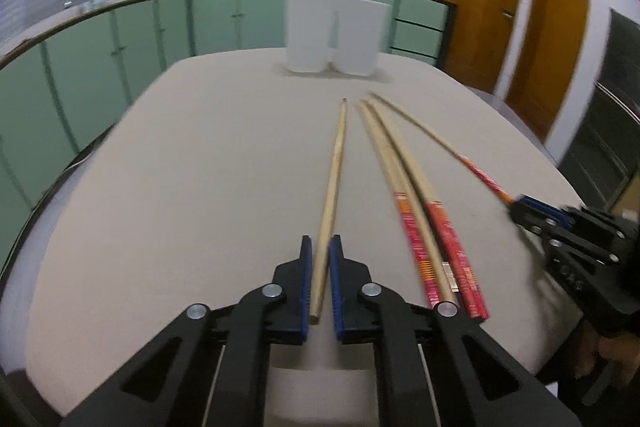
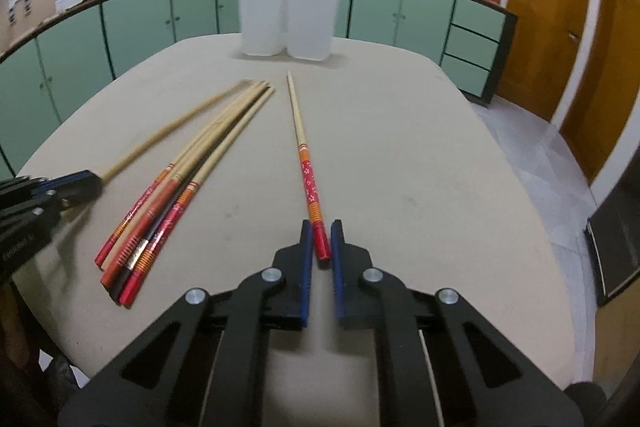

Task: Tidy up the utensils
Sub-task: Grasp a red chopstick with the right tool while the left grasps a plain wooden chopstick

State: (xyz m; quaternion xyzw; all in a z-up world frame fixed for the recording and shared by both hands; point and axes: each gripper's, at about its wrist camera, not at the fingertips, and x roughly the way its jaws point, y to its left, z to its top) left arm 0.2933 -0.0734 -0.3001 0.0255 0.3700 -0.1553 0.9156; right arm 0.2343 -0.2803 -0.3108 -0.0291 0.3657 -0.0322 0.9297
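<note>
1. Two white containers (image 2: pixel 286 23) stand side by side, touching, at the upper centre of the right wrist frame on the far end of the beige table (image 2: pixel 400 167). Something pale pokes above their rims, too small to identify; the insides are hidden from view.
2. In the left wrist frame the same white containers (image 1: pixel 336 35) stand at upper centre, blurred.
3. The left gripper (image 1: pixel 320 247) has its blue pads narrowly set around the butt of a plain wooden chopstick (image 1: pixel 334 171); whether the pads press it I cannot tell. Its long axis runs from lower centre up toward the containers, tip pointing away.
4. The right gripper (image 2: pixel 320 231) straddles the red end of a red-patterned chopstick (image 2: pixel 306 163), with a slight gap visible at the pads. The chopstick runs up the frame's centre, its bare tip toward the containers.
5. A bundle of chopsticks (image 2: pixel 180 183) lies at left centre of the right wrist frame, red ends at lower left, tips fanning to upper right.
6. The same bundle (image 1: pixel 416 207) sits right of centre in the left wrist frame.
</note>
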